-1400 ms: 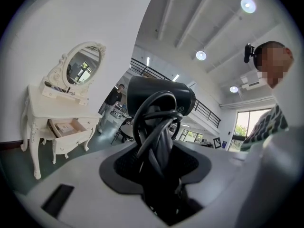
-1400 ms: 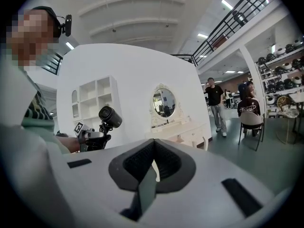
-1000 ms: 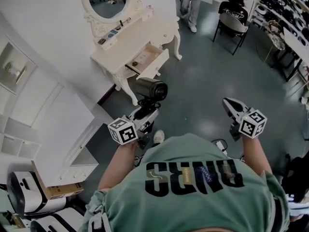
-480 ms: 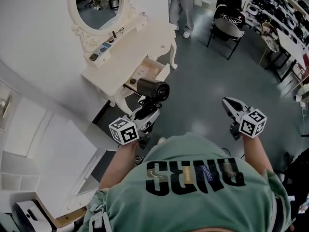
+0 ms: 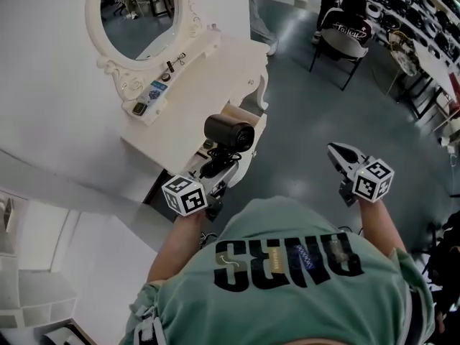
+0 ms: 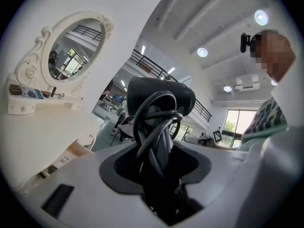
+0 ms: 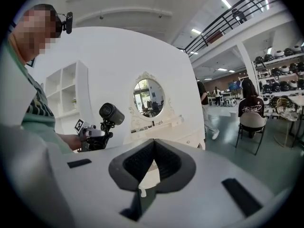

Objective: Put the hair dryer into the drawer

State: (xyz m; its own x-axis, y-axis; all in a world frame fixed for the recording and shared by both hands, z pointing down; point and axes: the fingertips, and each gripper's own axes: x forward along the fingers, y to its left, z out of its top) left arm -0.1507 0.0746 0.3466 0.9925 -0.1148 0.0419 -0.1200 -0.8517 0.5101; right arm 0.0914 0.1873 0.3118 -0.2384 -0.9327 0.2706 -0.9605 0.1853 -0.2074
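A black hair dryer (image 5: pixel 228 132) with its cord wound round the handle stands upright in my left gripper (image 5: pixel 218 165), which is shut on the handle. In the left gripper view the hair dryer (image 6: pixel 161 96) fills the middle, between the pads. The white dressing table (image 5: pixel 208 70) lies just ahead, and its open drawer (image 5: pixel 242 113) is partly hidden behind the dryer. My right gripper (image 5: pixel 342 154) hangs over the grey floor to the right, shut and empty. The right gripper view shows its closed gripper (image 7: pixel 153 148) and the hair dryer (image 7: pixel 111 113) off to the left.
An oval mirror (image 5: pixel 133 13) stands on the dressing table, with small items on the shelf below it. A person sits on a chair (image 5: pixel 343 31) at the back right, and another person (image 5: pixel 259 20) stands near the table. Shelving (image 5: pixel 424 49) lines the right side.
The dressing table and its drawer have come closer and slid down the head view, now right behind the dryer. Both grippers keep their pose and hold.
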